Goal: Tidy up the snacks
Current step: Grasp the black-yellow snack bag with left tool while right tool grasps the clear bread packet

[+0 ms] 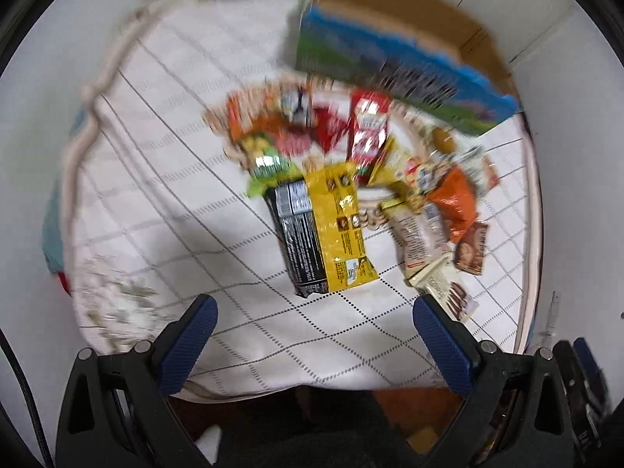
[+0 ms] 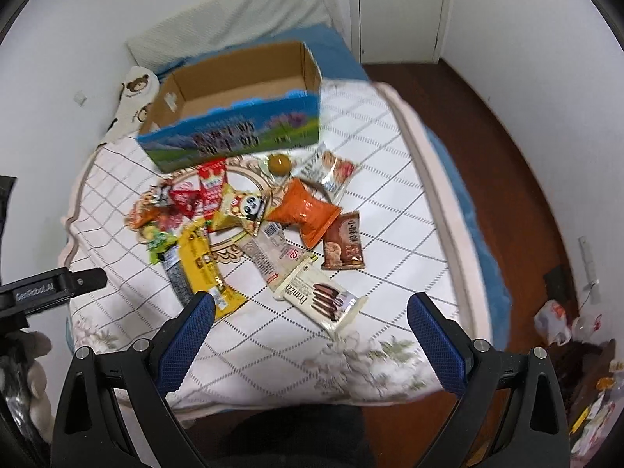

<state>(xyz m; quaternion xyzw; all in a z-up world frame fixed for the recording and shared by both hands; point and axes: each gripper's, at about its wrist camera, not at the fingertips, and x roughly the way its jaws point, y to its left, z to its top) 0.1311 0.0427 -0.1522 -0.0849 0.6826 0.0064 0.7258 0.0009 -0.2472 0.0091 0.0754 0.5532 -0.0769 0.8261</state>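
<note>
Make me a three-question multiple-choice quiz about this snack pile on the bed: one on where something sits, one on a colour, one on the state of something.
1. Where is the cardboard box relative to the snack pile?
A. Behind it, farther from the cameras
B. On the floor
C. Under the pile

2. What colour is the puffy bag beside the panda packet?
A. Purple
B. Orange
C. White

3. What is the state of the box?
A. Taped shut
B. Crushed flat
C. Open, with nothing visible inside

Answers:
1. A, it stands past the snacks, toward the pillow.
2. B, its wrapper is plainly orange.
3. C, the right wrist view shows its bare brown floor.
</note>
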